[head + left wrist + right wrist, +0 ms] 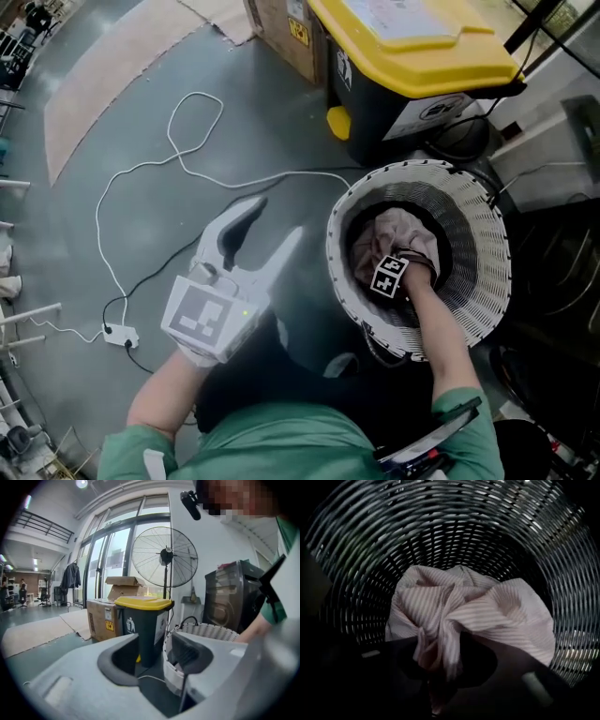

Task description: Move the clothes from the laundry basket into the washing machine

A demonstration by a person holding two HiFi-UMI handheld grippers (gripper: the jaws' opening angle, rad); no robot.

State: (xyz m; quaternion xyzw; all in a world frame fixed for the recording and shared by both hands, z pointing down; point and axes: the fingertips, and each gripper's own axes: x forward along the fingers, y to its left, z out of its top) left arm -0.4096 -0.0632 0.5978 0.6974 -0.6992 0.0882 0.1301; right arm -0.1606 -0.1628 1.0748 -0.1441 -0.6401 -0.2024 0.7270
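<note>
A white woven laundry basket [487, 281] stands on the grey floor at the right of the head view. A pale pink striped cloth [389, 234] lies crumpled at its bottom. My right gripper [398, 258] reaches straight down into the basket, its marker cube on top. In the right gripper view a bunched fold of the cloth [478, 611] is pinched in my right gripper [436, 667], with the basket wall [440, 536] all around. Left of the basket my left gripper [272, 225] hangs open over the floor with nothing in it. In its own view the left gripper [152, 656] looks towards the basket [206, 631].
A dark bin with a yellow lid [412, 56] stands just beyond the basket, beside a cardboard box [281, 28]. A white cable [141, 169] loops across the floor to a power strip [122, 335]. A dark front-loading machine [229, 604] stands behind the basket, next to a standing fan [164, 557].
</note>
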